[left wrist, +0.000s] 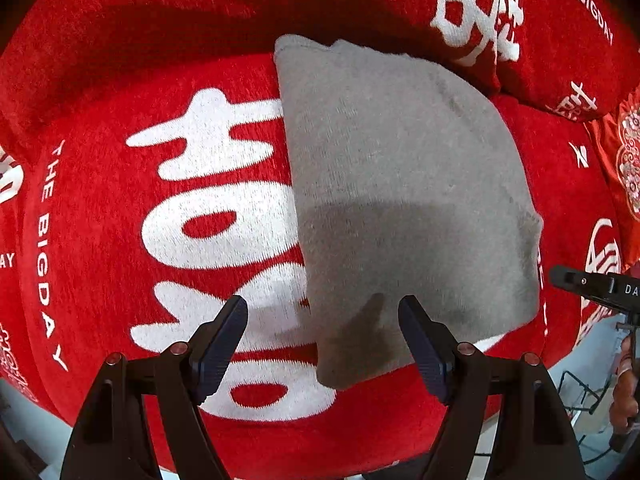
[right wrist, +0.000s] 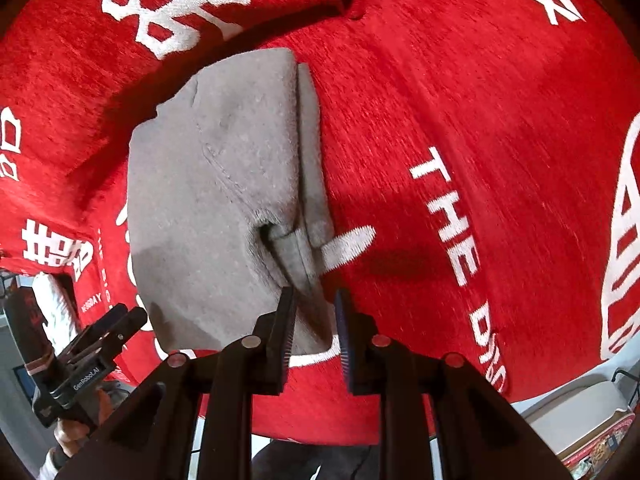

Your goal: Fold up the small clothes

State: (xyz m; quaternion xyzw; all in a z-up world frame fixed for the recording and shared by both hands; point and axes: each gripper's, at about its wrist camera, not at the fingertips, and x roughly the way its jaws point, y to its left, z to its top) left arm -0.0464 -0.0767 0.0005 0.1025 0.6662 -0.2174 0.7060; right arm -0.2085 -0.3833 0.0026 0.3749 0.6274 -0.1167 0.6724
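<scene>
Underneath: red plush cover, white lettering, pale floor.

left claw wide, right claw parted, both empty

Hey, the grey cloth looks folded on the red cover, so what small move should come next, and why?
Probably lift both grippers clear. The grey cloth lies folded on the red cover; the left gripper is open above it, and the right gripper has let go, its corner loose between the fingers.
</scene>
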